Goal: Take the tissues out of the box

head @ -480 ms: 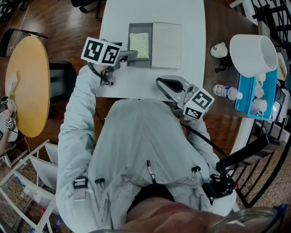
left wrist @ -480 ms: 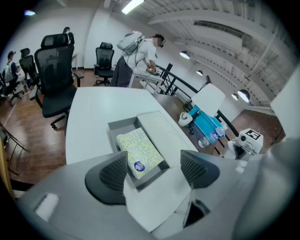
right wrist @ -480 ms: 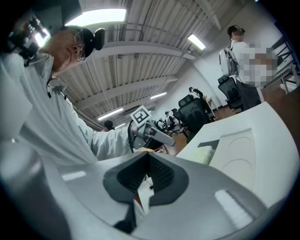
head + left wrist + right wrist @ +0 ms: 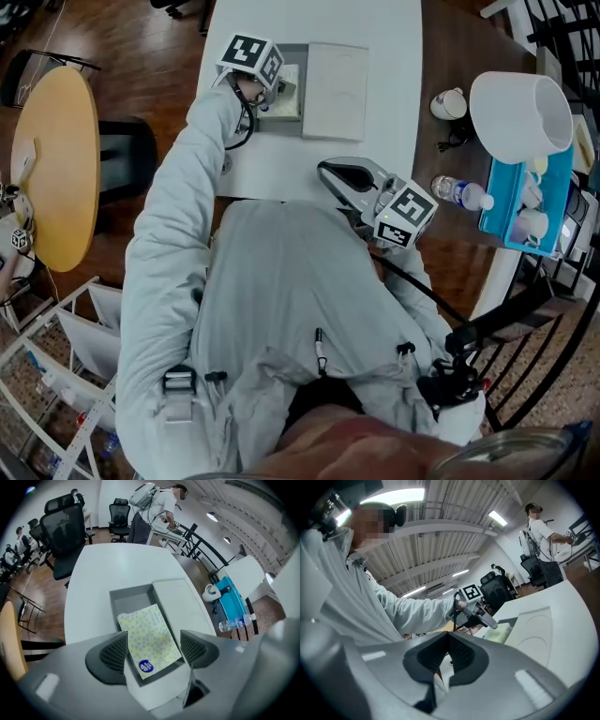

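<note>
Grey-sleeved left arm [image 4: 178,202] outstretched over box [image 4: 132,598]

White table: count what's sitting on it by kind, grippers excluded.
Grey open box: 1
Yellow patterned tissue pack: 1
White flat lid: 1
Total: 3

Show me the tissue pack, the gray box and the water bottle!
tissue pack [image 4: 149,634]: left gripper view, its yellow patterned top.
gray box [image 4: 130,603]: left gripper view, its bare floor.
water bottle [image 4: 465,193]: head view, its clear body.
</note>
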